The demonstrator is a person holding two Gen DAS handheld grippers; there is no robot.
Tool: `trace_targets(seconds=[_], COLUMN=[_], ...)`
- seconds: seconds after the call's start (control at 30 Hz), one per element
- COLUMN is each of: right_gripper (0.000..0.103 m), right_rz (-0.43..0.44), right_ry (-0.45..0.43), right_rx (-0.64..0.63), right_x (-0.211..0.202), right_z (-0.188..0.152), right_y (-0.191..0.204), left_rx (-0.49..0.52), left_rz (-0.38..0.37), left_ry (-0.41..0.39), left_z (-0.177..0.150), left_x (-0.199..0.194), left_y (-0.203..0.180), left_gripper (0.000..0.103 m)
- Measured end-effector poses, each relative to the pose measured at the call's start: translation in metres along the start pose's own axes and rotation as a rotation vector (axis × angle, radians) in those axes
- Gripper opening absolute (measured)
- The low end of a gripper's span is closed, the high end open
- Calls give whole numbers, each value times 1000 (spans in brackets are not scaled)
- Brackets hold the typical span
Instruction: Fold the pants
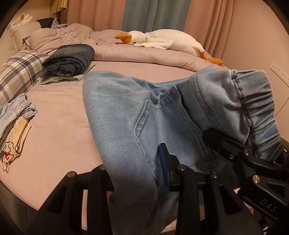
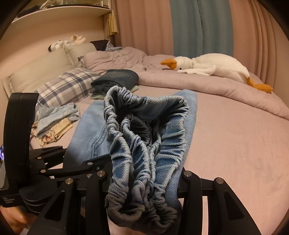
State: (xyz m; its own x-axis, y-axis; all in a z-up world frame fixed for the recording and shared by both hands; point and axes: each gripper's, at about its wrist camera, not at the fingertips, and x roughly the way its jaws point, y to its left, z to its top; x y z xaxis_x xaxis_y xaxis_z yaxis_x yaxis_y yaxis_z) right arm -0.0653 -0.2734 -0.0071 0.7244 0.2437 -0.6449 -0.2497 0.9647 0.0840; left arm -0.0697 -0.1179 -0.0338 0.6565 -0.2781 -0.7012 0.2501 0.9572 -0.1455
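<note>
- Light-blue pants (image 1: 126,115) draped across the pink bed (image 1: 59,130), legs trailing away toward the far side, waist end lifted off the sheet.
- Left tool (image 1: 144,173) clamped on the denim near the fly seam, cloth bunched between its black fingers.
- Right tool (image 2: 144,182) clamped on the gathered elastic waistband (image 2: 144,144), which hangs open and crumpled right before the lens, blocking much of the bed behind.
- Seen from the left wrist, right tool just beside, at the right edge, waistband folds piled over it.
- Seen from the right wrist, left tool at the left edge, close by, part of a hand (image 2: 12,220) below it.
- Folded dark jeans (image 1: 69,60) on a pale green garment, beyond the pants' far end, near a plaid pillow (image 1: 18,72).
- Loose heap of light clothes (image 1: 14,123) at the bed's left edge, well apart from the pants.
- White plush goose (image 1: 162,41) on the rumpled duvet at the back, curtains (image 1: 153,16) behind.
</note>
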Motion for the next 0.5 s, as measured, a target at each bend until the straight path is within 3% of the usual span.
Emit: trace_targets(seconds=[0.5], right_gripper=[45], right_rz=[-13], right_ry=[-26], right_rx=[-29], right_x=[4], right_z=[12], right_y=[6], left_rx=[8], left_rz=[1], left_ry=[-32], left_z=[17], left_x=[2], left_y=[5], left_gripper=[35])
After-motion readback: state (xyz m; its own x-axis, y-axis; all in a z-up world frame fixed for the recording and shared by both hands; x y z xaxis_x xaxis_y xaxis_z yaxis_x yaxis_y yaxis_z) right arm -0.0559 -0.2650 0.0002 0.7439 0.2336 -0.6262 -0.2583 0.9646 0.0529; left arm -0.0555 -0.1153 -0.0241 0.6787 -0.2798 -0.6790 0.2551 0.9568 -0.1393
